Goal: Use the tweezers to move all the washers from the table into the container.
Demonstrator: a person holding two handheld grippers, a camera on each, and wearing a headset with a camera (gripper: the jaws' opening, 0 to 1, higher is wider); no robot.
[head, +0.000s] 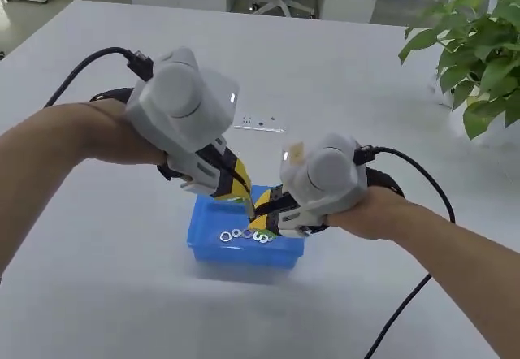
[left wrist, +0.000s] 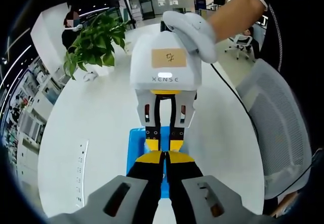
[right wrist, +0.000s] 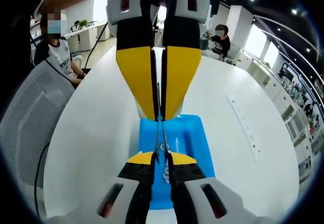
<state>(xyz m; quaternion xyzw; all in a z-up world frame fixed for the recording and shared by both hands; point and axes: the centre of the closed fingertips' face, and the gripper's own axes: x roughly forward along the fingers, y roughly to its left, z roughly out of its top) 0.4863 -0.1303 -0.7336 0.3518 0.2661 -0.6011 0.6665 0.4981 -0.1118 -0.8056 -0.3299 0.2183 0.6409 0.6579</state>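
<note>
Nearest the headset is the person's left forearm (head: pixel 57 156), reaching in over the white tabletop (head: pixel 106 294) with the left hand-held gripper (left wrist: pixel 164 155). Its yellow-tipped jaws are clenched, and the right gripper view shows them pinched on the upper part of the tweezers (right wrist: pixel 160 133). Those thin steel arms run down toward the blue container (head: pixel 236 253), which sits on the tabletop just under both tools. Inside it the washers (head: pixel 244 235) lie flat in a short row along the floor, touching or nearly so. Beyond the container a pale strip (head: pixel 258 123) with small marks rests on the tabletop. The right hand-held gripper (right wrist: pixel 161 157) meets the left tip to tip over the container, its jaws drawn together on the lower part of the same tweezers. Which of the two carries the weight I cannot tell. At the far right stands a potted plant (head: pixel 479 50). The washers look small, thin, hard and light, and probably slick, so they would skate if pushed. Each is best taken across its ring, or with one tine through the hole. The tweezers are springy and slender, so I would hold them on their flat sides around mid-length and squeeze gently.
</note>
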